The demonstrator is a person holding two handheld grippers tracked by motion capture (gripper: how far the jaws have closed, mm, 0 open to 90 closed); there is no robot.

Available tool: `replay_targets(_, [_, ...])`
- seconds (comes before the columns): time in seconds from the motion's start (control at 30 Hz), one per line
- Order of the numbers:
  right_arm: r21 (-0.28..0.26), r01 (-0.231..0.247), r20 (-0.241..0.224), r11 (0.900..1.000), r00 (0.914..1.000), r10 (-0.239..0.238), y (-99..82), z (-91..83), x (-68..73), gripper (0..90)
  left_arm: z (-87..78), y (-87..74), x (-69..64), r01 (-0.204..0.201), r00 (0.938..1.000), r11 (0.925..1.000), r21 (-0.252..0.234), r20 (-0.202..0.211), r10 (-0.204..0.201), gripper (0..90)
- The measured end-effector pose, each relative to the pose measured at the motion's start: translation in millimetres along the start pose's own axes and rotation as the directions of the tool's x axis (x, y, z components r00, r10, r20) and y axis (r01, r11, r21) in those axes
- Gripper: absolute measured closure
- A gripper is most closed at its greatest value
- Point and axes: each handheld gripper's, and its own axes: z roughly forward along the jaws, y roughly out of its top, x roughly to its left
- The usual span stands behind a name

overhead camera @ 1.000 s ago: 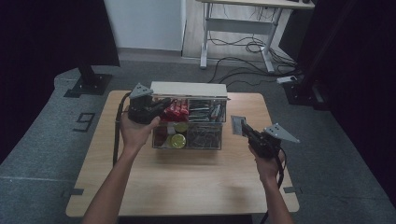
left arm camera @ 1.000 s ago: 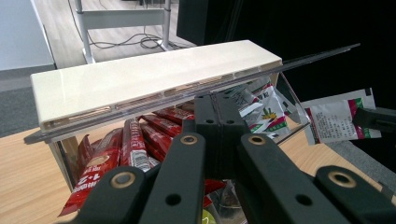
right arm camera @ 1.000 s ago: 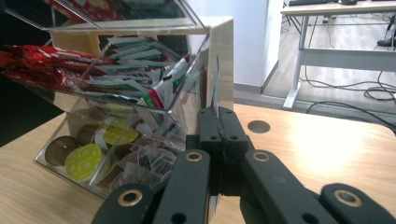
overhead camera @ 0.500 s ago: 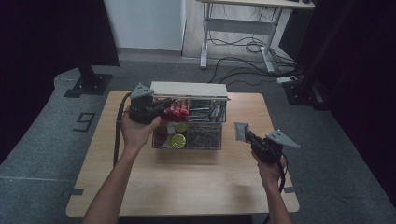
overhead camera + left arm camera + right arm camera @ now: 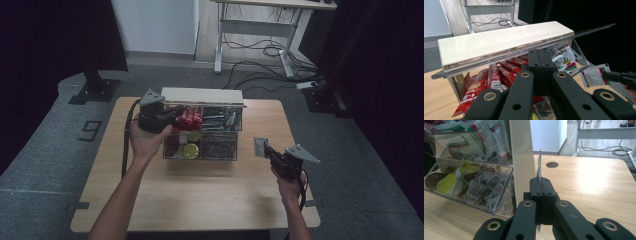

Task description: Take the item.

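Sachet (image 5: 259, 147) pinched edge-on in right tool (image 5: 265, 149) — beside clear organizer (image 5: 202, 150); left tool (image 5: 539, 58) closed — gripping lid (image 5: 504, 45).

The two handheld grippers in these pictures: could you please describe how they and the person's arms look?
Both the left gripper and the right gripper are black, with linkage arms joined by round metal-ringed pivots and two flat black jaws. Each carries a grey three-cornered plate on top. A black cable trails from each one along the forearm. The person's forearms are bare, with no sleeves or gloves visible.
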Motion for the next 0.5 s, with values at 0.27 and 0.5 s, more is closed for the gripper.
replay_targets(0.27, [0.028,-0.014,0.017,0.9995,0.9998,0.013,-12.3,2.4,-8.1,89.2,0.0,-0.4,-0.2,0.0,1.0,1.0,-0.001,-0.002,0.0,90.0])
replay_targets(0.5, [0.051,-0.025,0.033,0.9984,0.9992,0.023,-22.2,4.9,-15.9,89.2,0.0,-0.7,-0.5,-0.001,1.0,1.0,-0.002,-0.003,0.001,90.0])
